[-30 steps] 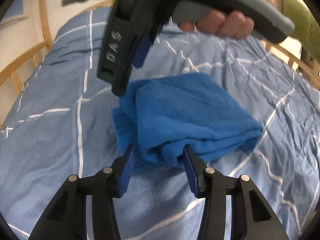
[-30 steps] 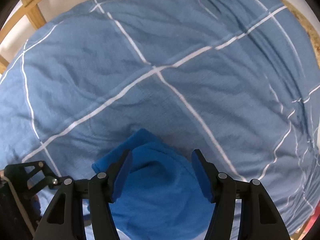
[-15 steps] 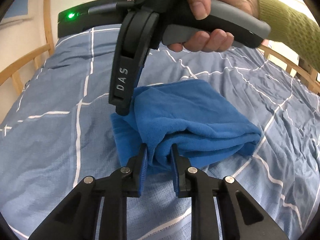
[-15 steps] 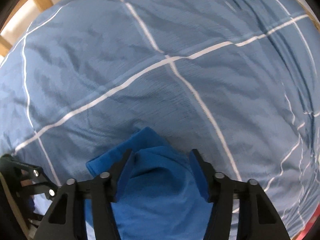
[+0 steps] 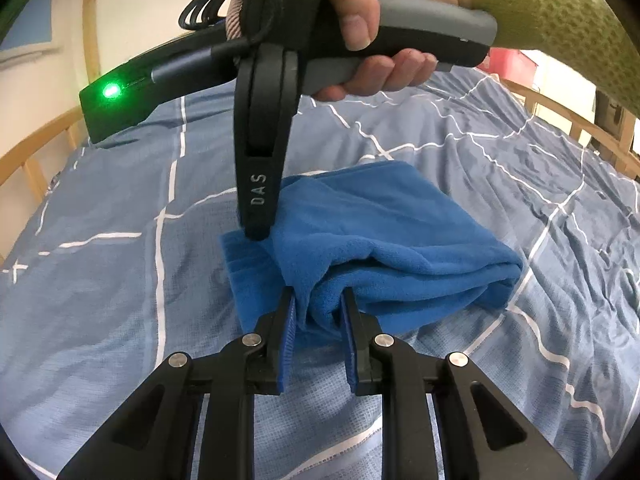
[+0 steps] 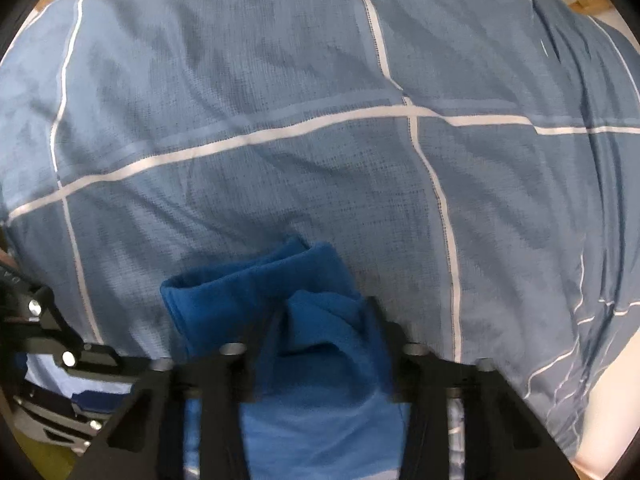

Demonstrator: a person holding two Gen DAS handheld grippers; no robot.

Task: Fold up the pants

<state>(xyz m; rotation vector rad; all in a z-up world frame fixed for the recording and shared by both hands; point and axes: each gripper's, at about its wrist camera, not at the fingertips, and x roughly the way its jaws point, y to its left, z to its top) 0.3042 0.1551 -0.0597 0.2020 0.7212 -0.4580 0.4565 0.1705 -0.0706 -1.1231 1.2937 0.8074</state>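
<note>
A: Jaws first. Left gripper point(image 5: 318, 312): blue pads have just been closing and now pinch the near corner of the pants point(image 5: 384, 248), fleece bunched between them. Clenched on cloth.

B: Right gripper point(image 6: 320, 332)?

A: It has also just been closing. In its own view, somewhat blurred, a fold of the pants point(image 6: 316, 320) sits between the fingers and looks pinched. From the left view it comes down from above, held by a hand point(image 5: 384, 60) in a green sleeve point(image 5: 560, 12), its tip at the far-left corner of the bundle.

B: Where do the pants lie?

A: On the bed cover point(image 5: 120, 300), blue check with white lines, already folded into a thick bundle. Long axis runs left to right across the left view. Both grips sit on the left end, one near, one far; the rounded fold is at the right end.

B: So the next move?

A: My judgement: lift that left end and carry it rightward along the long axis, over the fold. Beyond the bed, a wooden rail point(image 5: 568, 120).
</note>
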